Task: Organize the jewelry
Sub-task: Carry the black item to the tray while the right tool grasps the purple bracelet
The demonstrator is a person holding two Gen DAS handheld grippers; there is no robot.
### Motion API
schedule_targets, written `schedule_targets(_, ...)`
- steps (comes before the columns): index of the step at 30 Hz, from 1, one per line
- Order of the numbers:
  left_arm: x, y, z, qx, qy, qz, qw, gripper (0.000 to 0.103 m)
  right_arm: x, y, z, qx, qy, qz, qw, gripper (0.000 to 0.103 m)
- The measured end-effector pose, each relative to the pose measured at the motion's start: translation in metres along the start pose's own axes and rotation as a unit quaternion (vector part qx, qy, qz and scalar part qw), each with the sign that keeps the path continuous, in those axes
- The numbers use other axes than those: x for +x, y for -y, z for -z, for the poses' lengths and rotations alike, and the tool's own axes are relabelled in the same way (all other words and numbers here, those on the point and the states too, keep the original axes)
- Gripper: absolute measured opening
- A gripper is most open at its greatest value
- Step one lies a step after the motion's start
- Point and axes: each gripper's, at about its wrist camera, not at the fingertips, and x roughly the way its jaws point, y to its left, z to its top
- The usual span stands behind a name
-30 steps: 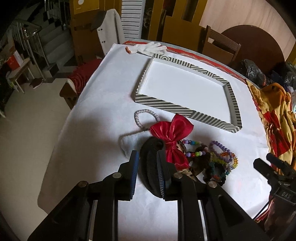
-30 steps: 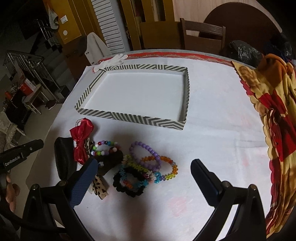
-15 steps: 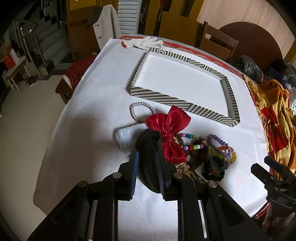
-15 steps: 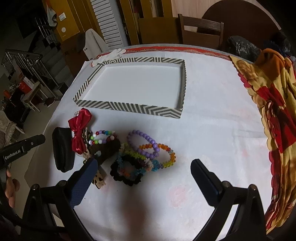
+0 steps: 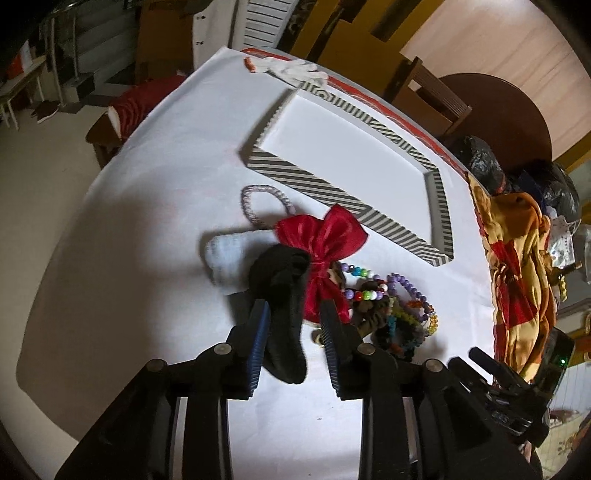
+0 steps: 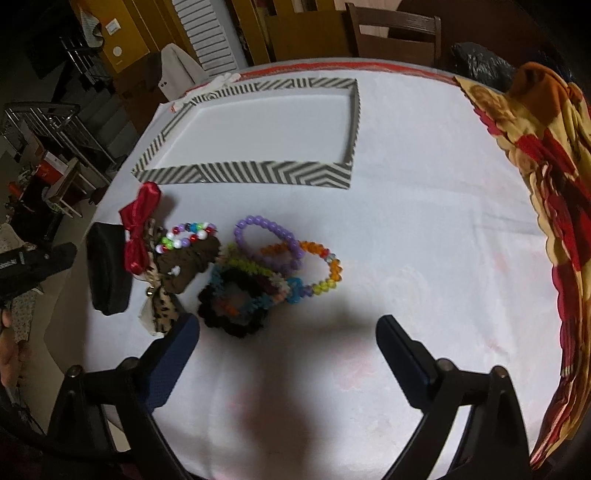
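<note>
My left gripper [image 5: 292, 306] points down over a black fabric band [image 5: 280, 280] that lies on the white tablecloth. Its jaws are opening; the band sits between them, with a gap at the right pad. A red bow [image 5: 325, 236] touches the band, and beaded bracelets [image 5: 406, 291] lie to the right. The striped tray [image 5: 314, 184] stands behind them with nothing in it. My right gripper [image 6: 286, 328] hangs wide over the cloth, its jaws closing slightly with nothing between them. It is just in front of a black scrunchie [image 6: 232, 306] and a purple bracelet [image 6: 266, 236].
A white fluffy band [image 5: 225, 258] and a silver hair tie [image 5: 258, 203] lie left of the bow. A white glove [image 5: 291, 68] rests at the far table edge. An orange and red patterned cloth [image 6: 546, 166] drapes the right side. Wooden chairs [image 6: 391, 29] stand behind the table.
The left jaws have spread apart and no longer pinch the black band, which has slumped onto the cloth. The right gripper has sunk closer to the bracelet pile.
</note>
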Motion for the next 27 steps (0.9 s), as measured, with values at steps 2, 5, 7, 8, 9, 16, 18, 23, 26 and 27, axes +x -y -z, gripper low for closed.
schedule_targets(2, 0.005, 0.003, 0.000, 0.002, -0.001, -0.002, 1.0000, 0.021, 0.005, 0.002, -0.001, -0.002, -0.005, 0.001, 1.000, 0.087)
schedule_targets(5, 0.015, 0.003, -0.001, -0.004, -0.004, -0.005, 1.0000, 0.021, 0.012, 0.002, -0.006, -0.006, -0.002, 0.000, 1.000, 0.081)
schedule_targets(7, 0.020, 0.001, 0.000, -0.011, -0.005, -0.006, 0.9999, 0.021, 0.017, 0.003, -0.014, -0.007, 0.000, -0.007, 1.000, 0.077)
schedule_targets(8, 0.021, 0.000, 0.000, -0.012, -0.004, -0.008, 0.9999, 0.021, 0.019, 0.002, -0.020, -0.010, 0.002, -0.007, 1.000, 0.075)
schedule_targets(9, 0.024, -0.002, 0.000, -0.012, -0.006, -0.013, 0.9998, 0.022, 0.021, 0.002, -0.025, -0.012, 0.005, -0.005, 1.000, 0.075)
schedule_targets(16, 0.043, -0.010, -0.002, -0.012, -0.026, -0.018, 0.9994, 0.022, 0.051, -0.013, -0.060, -0.073, -0.007, 0.011, 0.997, 0.068)
schedule_targets(18, 0.048, -0.011, -0.002, -0.010, -0.032, -0.013, 0.9993, 0.022, 0.061, -0.016, -0.065, -0.082, -0.019, 0.011, 0.996, 0.068)
schedule_targets(23, 0.054, -0.013, -0.003, 0.002, -0.039, -0.010, 0.9992, 0.015, 0.083, -0.022, -0.071, -0.104, -0.042, 0.018, 0.994, 0.043)
schedule_targets(26, 0.050, -0.013, -0.004, 0.014, -0.041, -0.009, 0.9990, 0.008, 0.094, -0.021, -0.073, -0.094, -0.053, 0.003, 0.994, 0.019)
schedule_targets(27, 0.047, -0.013, -0.004, 0.017, -0.038, -0.009, 0.9991, 0.007, 0.093, -0.021, -0.072, -0.096, -0.045, 0.003, 0.994, 0.017)
